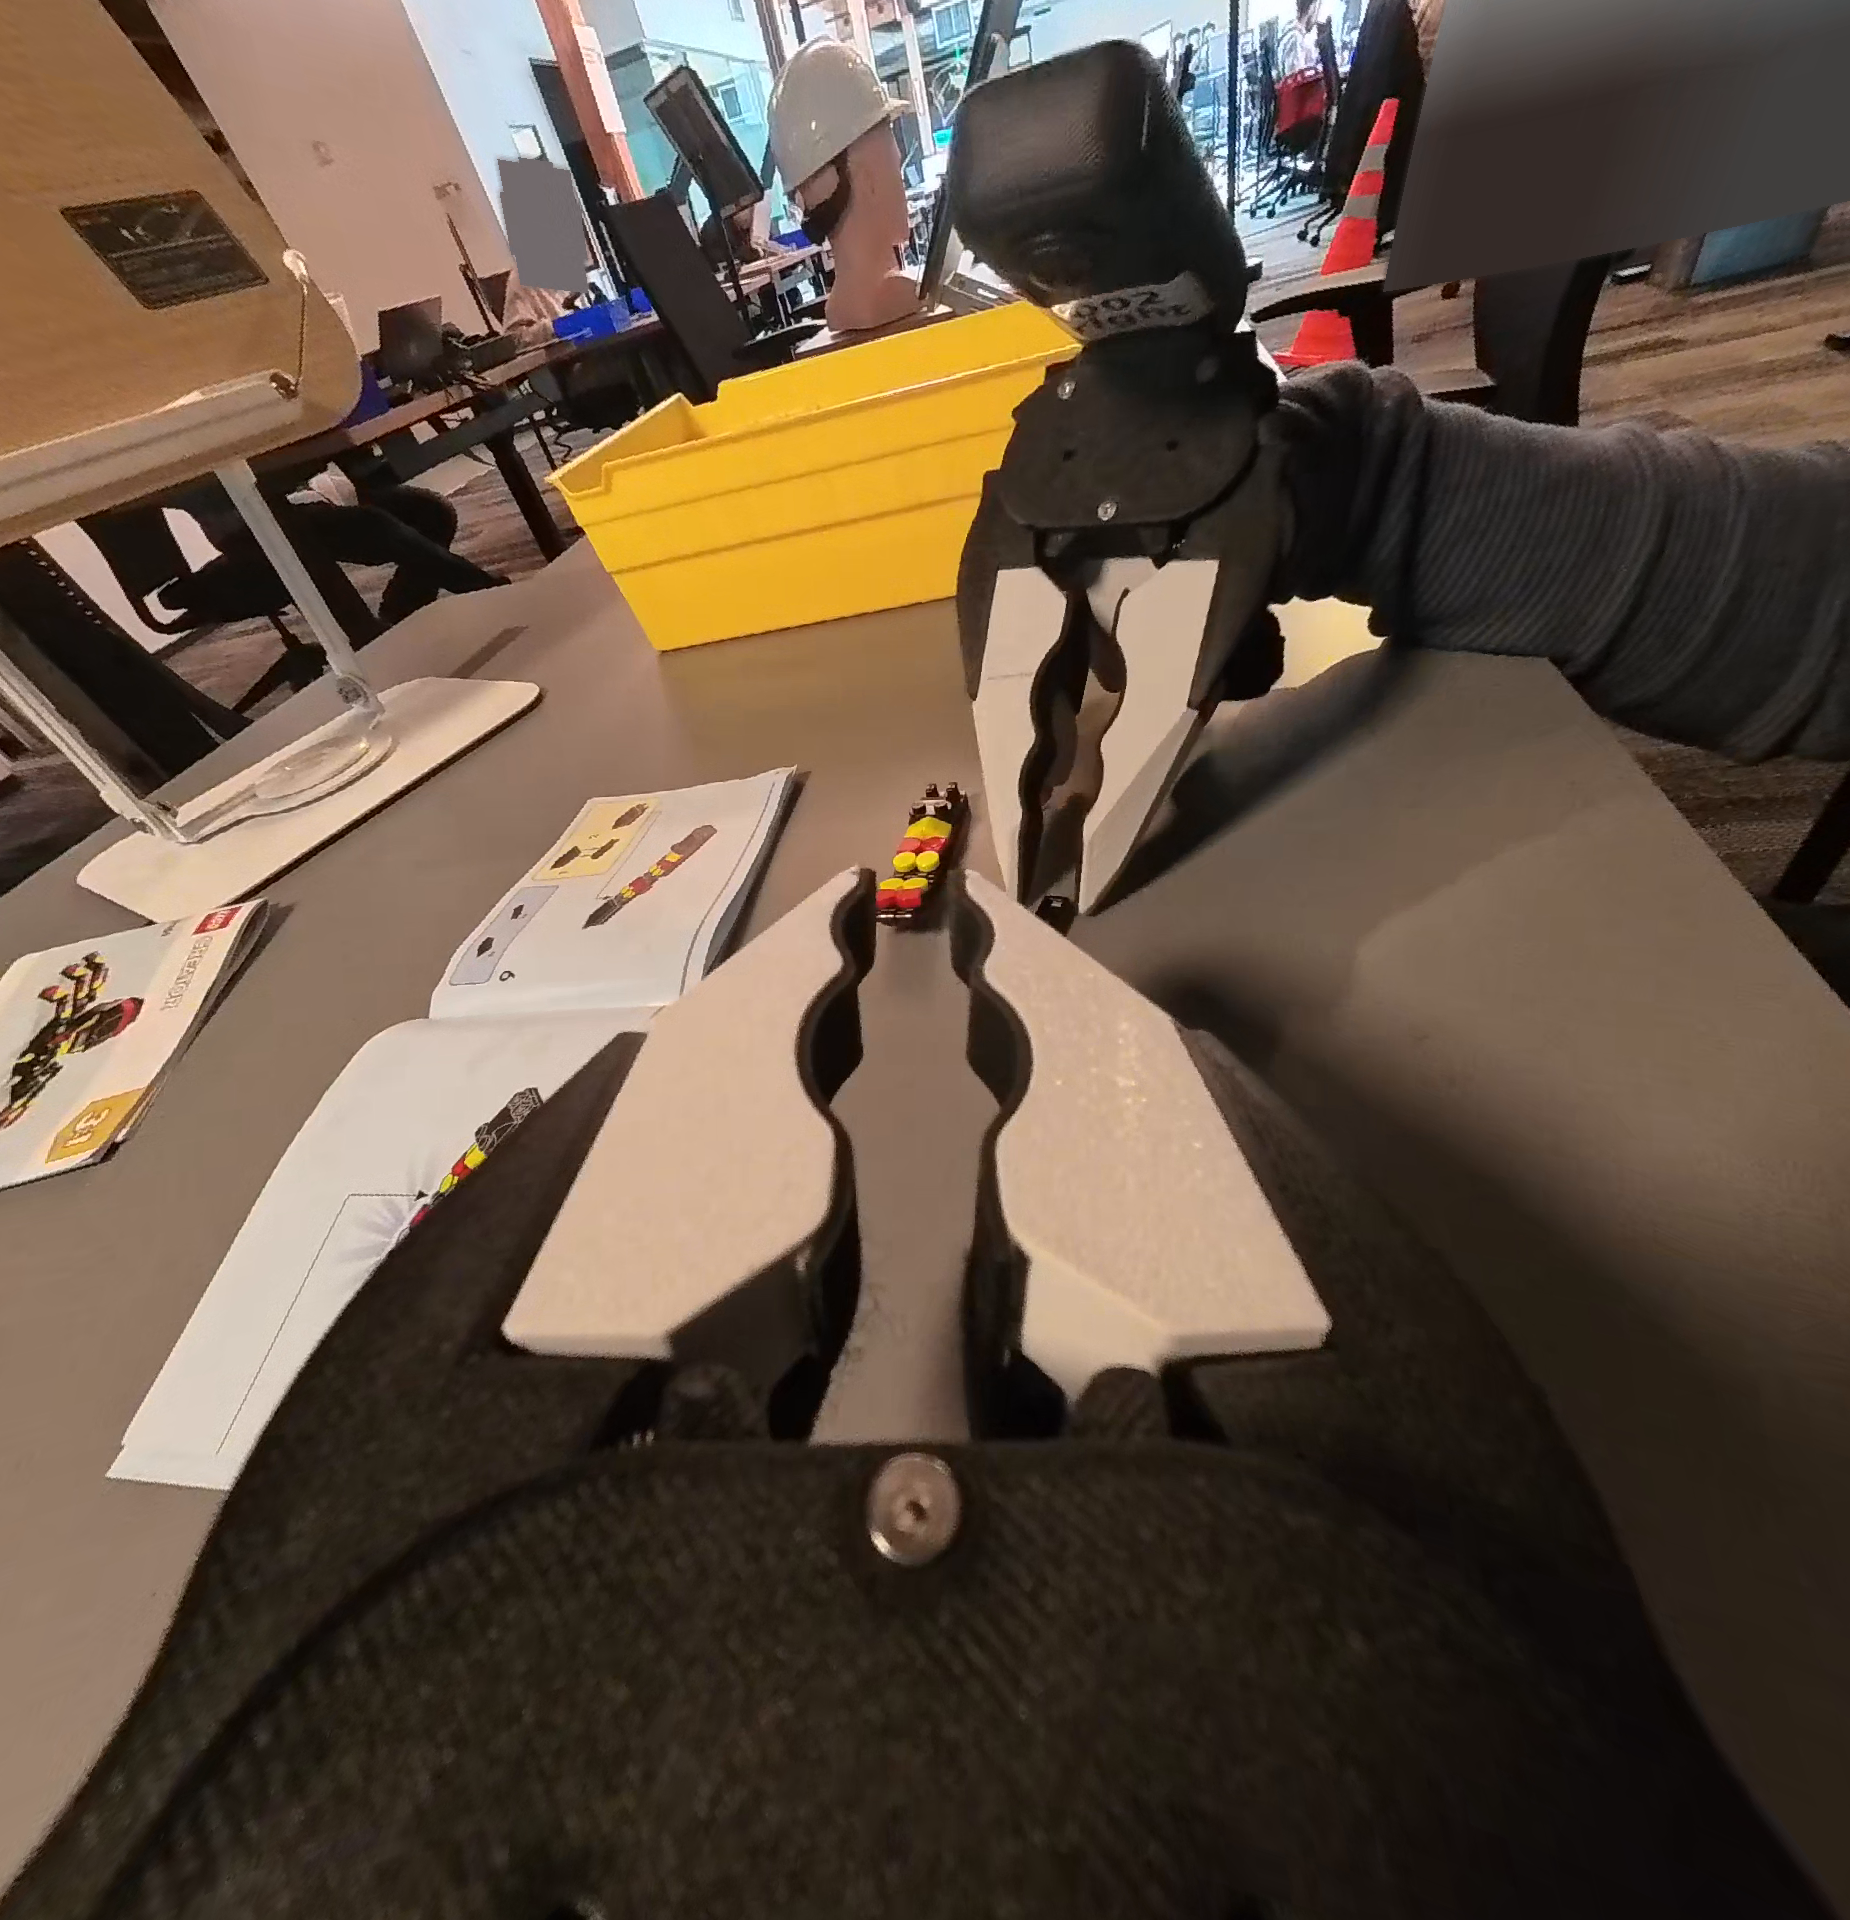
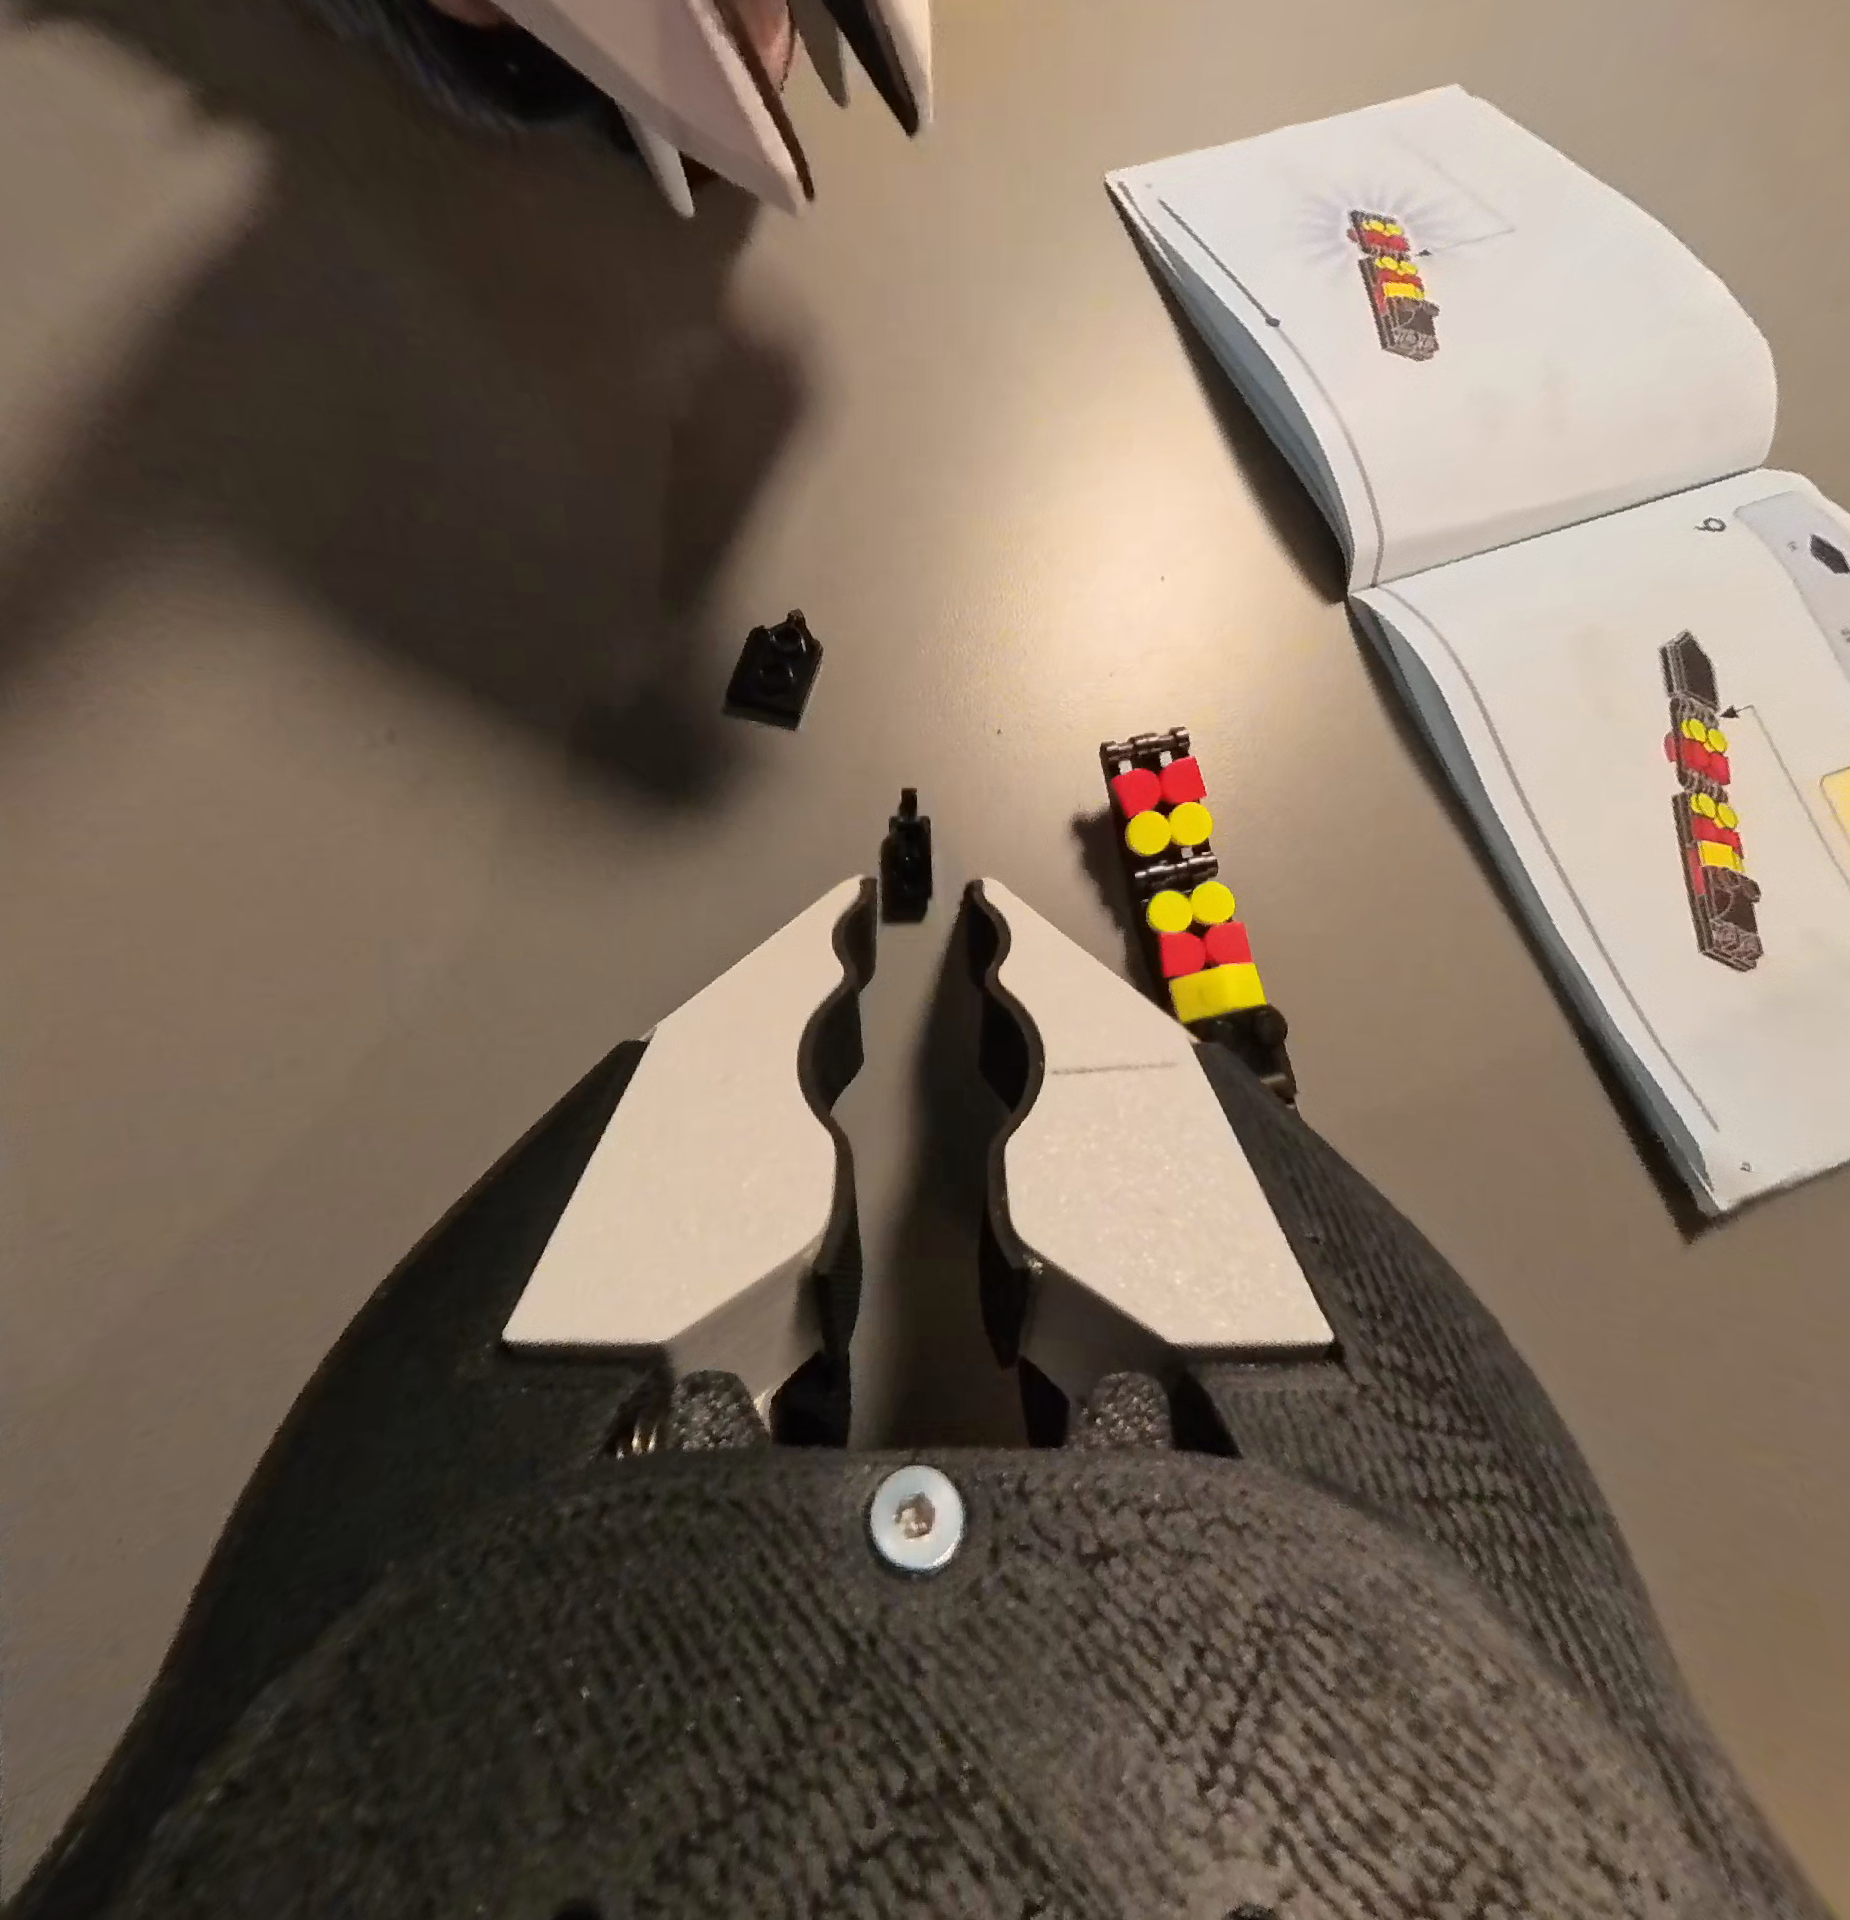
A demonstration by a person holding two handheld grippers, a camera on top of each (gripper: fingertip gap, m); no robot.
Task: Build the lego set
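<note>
A built lego strip (image 1: 921, 857) with red and yellow studs on black plates lies on the grey table (image 1: 1420, 1039). My left gripper (image 1: 913, 902) is open and empty, its tips just short of the strip's near end. My right gripper (image 2: 919, 894) is open and points down at the table beside the strip (image 2: 1186, 894). A small black lego piece (image 2: 905, 868) stands right at its tips, not gripped. In the left wrist view the right gripper (image 1: 1056, 902) stands to the right of the strip. A second black piece (image 2: 773, 670) lies farther off. The left gripper (image 2: 796, 114) shows blurred at the top.
An open instruction booklet (image 1: 630, 894) lies left of the strip; it also shows in the right wrist view (image 2: 1503, 416). A second booklet (image 1: 79, 1039) lies at the far left. A yellow bin (image 1: 827, 499) stands behind. A stand's white base (image 1: 308, 769) sits at the back left. A grey sleeve (image 1: 1575, 561) holds the right gripper. Tip to tip, the grippers are about 10 cm apart.
</note>
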